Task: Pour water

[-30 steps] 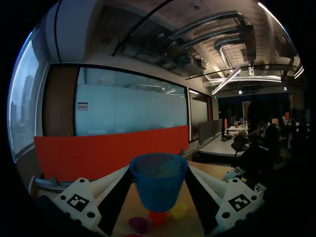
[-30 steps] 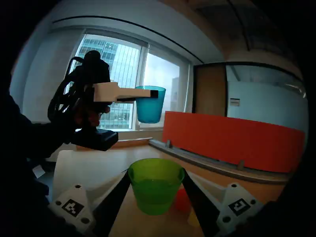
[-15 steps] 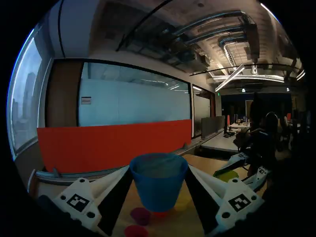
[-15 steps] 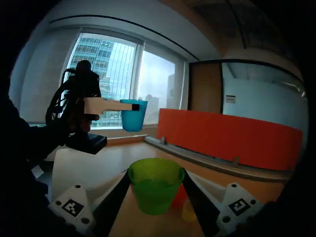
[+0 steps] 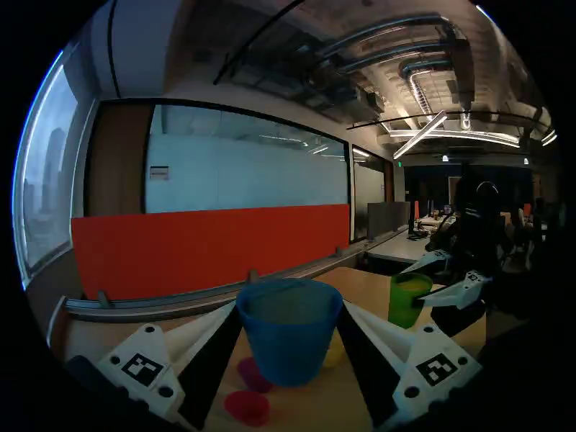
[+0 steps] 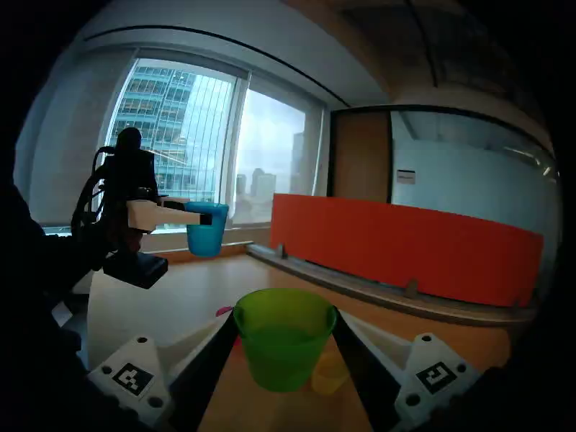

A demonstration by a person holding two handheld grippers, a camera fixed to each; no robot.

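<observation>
This is an open-plan office high in a city. Rows of desks [image 5: 392,252] with low partitions [image 5: 385,218] run under exposed ceiling ducts [image 5: 381,43] and strip lights [image 5: 421,135]. A glass-walled room [image 5: 245,176] carries an orange band [image 5: 209,248], and tall windows [image 6: 277,155] look onto high-rise towers [image 6: 155,122].

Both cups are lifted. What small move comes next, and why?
Probably close the gap: bring the blue cup in the left claw beside the green cup in the right claw, rim near rim, before any tilt. Both cups are upright and held well apart above the table, so tilting now would likely spill. Which cup holds water I cannot tell.
</observation>
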